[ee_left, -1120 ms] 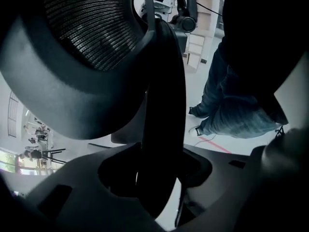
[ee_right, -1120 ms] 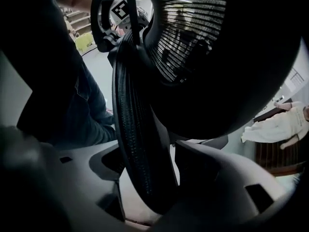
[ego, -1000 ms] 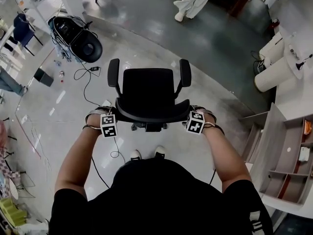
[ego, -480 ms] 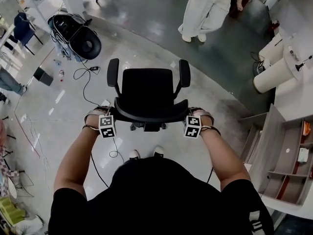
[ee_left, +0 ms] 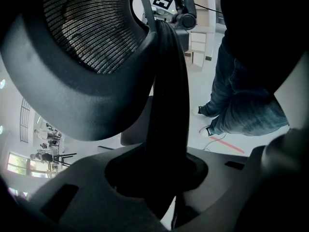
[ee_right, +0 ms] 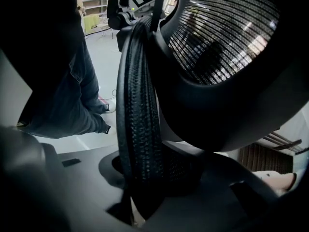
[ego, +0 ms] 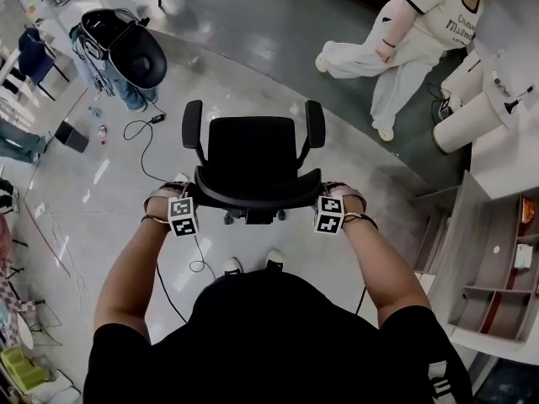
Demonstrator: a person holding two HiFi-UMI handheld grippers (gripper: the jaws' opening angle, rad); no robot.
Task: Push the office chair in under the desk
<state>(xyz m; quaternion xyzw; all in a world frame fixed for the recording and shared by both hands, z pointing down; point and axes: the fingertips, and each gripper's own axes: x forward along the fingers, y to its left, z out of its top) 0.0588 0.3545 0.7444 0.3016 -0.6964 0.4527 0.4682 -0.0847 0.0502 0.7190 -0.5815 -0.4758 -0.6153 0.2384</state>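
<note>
In the head view the backrest [ego: 253, 199] of the office chair [ego: 255, 150] is hiding the jaws of the left tool [ego: 187, 210] and right tool [ego: 325, 210], which have just been closing on it. The top edge is cropping a bystander [ego: 421, 32].

Glossy grey floor [ego: 253, 23] far, paler near; open shelves [ego: 497, 259] at right; black cable [ego: 141, 146] trailing on it at left.

No legible txt; print on bystander's shirt [ego: 442, 15] too blurry.
</note>
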